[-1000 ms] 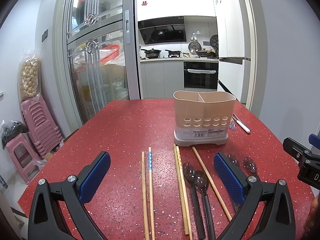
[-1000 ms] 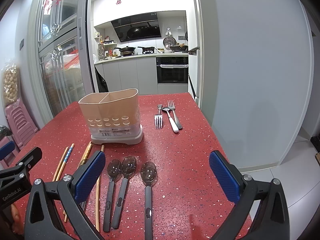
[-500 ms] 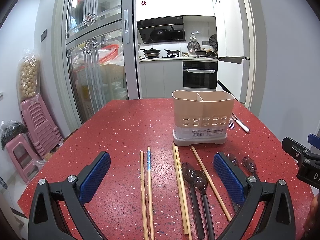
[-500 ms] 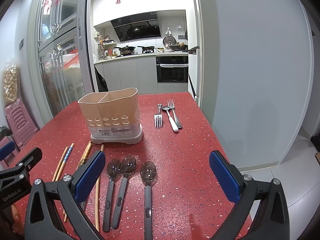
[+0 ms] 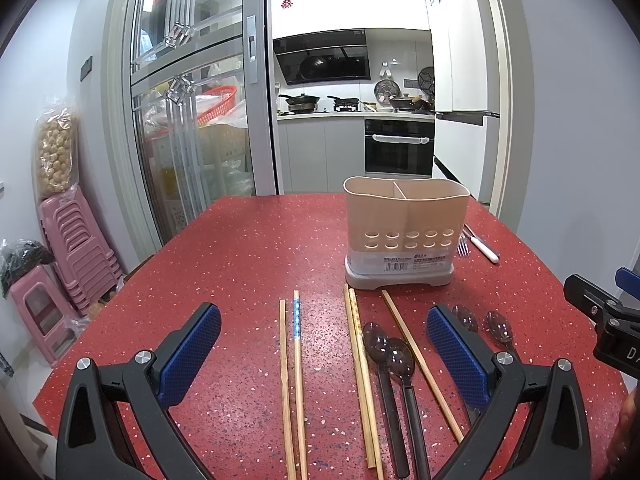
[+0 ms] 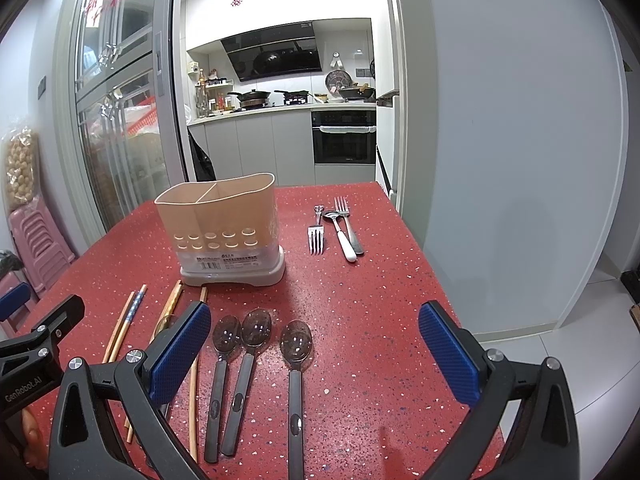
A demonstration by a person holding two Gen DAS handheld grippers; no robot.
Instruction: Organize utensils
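Both the left hand-held gripper [image 5: 320,338] and the right hand-held gripper [image 6: 314,330] hover released and empty over the red desk [image 5: 240,248]. The holder [image 5: 404,232] stands upright mid-desk, chopsticks [image 5: 294,364] and spoons [image 6: 296,354] lying in front of it, forks [image 6: 316,234] to its right.

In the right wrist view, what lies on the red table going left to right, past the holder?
Beige plastic utensil holder → steel fork with tines toward camera → white-handled metal spoon → dark-handled steel fork with tines away.
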